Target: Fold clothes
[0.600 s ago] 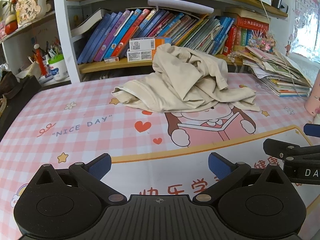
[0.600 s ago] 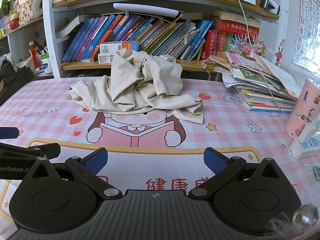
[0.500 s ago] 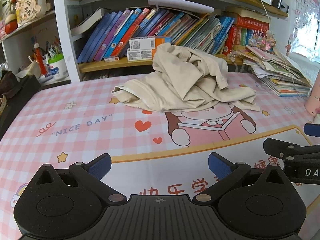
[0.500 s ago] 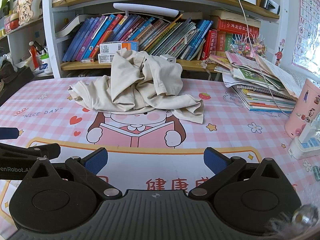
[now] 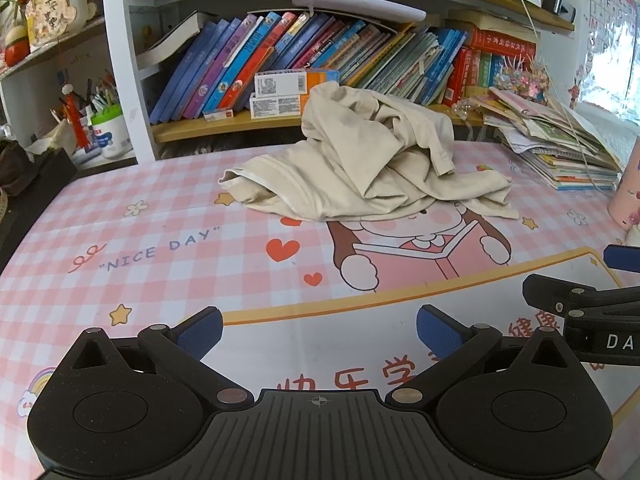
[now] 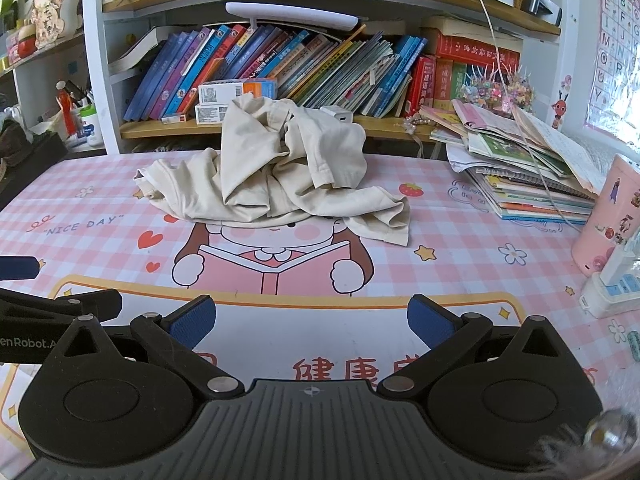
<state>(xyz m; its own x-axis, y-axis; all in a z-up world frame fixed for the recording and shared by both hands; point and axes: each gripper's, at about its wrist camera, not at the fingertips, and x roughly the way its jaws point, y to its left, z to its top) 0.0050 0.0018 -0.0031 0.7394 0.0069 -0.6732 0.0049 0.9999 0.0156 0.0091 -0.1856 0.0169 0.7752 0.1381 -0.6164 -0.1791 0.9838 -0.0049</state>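
A crumpled beige garment [image 5: 360, 168] lies in a heap at the far middle of the pink checked table mat [image 5: 160, 216], in front of the bookshelf; it also shows in the right wrist view [image 6: 280, 176]. My left gripper [image 5: 319, 330] is open and empty, low over the near part of the mat, well short of the garment. My right gripper [image 6: 311, 322] is open and empty too, beside it on the right. Each gripper shows at the edge of the other's view: the right one [image 5: 592, 304], the left one [image 6: 48, 304].
A bookshelf [image 5: 320, 64] with leaning books stands behind the garment. A stack of magazines [image 6: 532, 176] lies at the right back. A pink cup [image 6: 608, 216] and a white device [image 6: 616, 284] stand at the right edge. A pen holder [image 5: 108, 128] is far left.
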